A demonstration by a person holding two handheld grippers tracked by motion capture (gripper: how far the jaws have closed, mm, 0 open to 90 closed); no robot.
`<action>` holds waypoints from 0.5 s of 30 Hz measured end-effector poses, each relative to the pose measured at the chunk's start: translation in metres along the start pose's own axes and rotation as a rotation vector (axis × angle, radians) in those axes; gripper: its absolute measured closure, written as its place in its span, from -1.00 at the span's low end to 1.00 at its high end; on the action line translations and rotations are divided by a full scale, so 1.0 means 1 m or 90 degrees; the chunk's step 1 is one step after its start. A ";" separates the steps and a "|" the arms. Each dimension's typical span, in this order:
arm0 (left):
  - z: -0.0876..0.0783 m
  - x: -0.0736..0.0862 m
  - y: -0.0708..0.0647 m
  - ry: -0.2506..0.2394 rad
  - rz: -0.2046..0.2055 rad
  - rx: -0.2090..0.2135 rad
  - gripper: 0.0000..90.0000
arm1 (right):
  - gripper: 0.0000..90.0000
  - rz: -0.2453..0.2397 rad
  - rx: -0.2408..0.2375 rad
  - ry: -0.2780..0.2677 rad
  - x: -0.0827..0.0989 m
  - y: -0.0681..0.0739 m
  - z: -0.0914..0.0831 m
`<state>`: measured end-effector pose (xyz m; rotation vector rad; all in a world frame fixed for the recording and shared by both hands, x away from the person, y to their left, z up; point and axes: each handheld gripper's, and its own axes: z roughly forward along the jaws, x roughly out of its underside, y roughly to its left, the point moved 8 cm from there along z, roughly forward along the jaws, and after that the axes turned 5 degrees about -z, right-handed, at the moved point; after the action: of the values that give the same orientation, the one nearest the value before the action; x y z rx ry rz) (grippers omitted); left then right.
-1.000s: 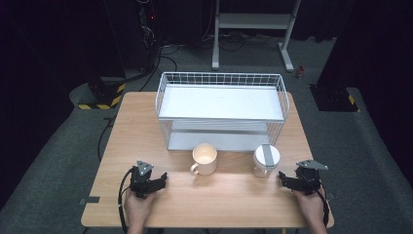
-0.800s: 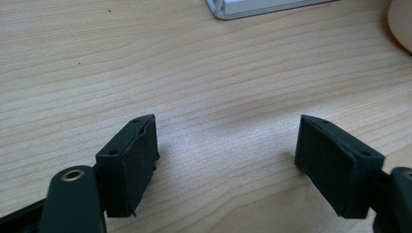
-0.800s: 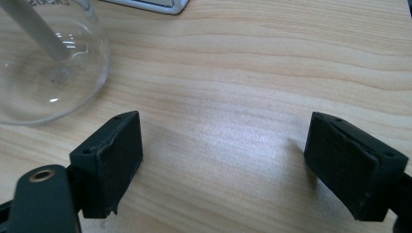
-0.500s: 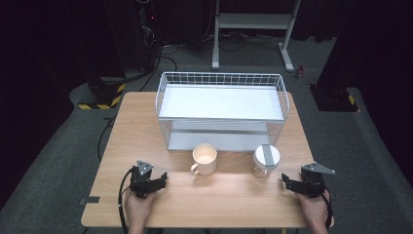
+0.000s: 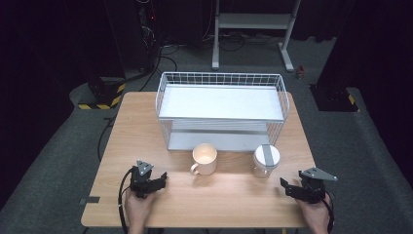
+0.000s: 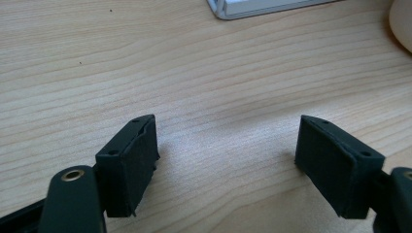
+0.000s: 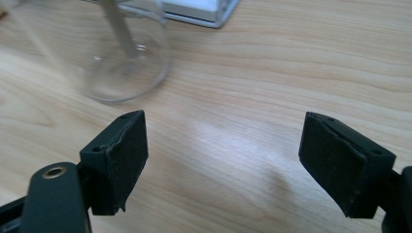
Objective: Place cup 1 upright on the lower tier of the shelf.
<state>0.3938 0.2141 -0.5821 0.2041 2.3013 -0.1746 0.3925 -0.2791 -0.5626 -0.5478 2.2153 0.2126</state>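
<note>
A cream mug (image 5: 205, 158) and a clear glass jar (image 5: 266, 161) with a white lid stand in front of a white wire basket (image 5: 163, 105). My left gripper (image 5: 159, 179) rests on the table near the front left, open over bare wood (image 6: 226, 145), with the mug's edge (image 6: 403, 24) off to its right. My right gripper (image 5: 288, 188) sits at the front right, just short of the jar. It is open (image 7: 223, 141); its jaws have just been closing a little, with nothing between them. The jar (image 7: 111, 53) lies ahead and to their left.
The wooden table (image 5: 136, 126) carries the basket across its back half. The basket's base corner (image 6: 252, 7) (image 7: 194, 12) shows ahead of each gripper. Dark floor, cables and a metal stand (image 5: 253, 22) lie beyond the table.
My right gripper has drifted a little to the right and toward the front edge, away from the jar. The left gripper, mug and jar have stayed put.
</note>
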 end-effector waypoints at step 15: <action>0.000 0.000 0.001 0.002 0.001 -0.002 -0.48 | -0.63 -0.037 -0.048 0.000 -0.002 0.034 -0.004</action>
<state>0.3935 0.2146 -0.5821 0.2050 2.3047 -0.1707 0.3754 -0.2496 -0.5589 -0.6529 2.1942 0.2659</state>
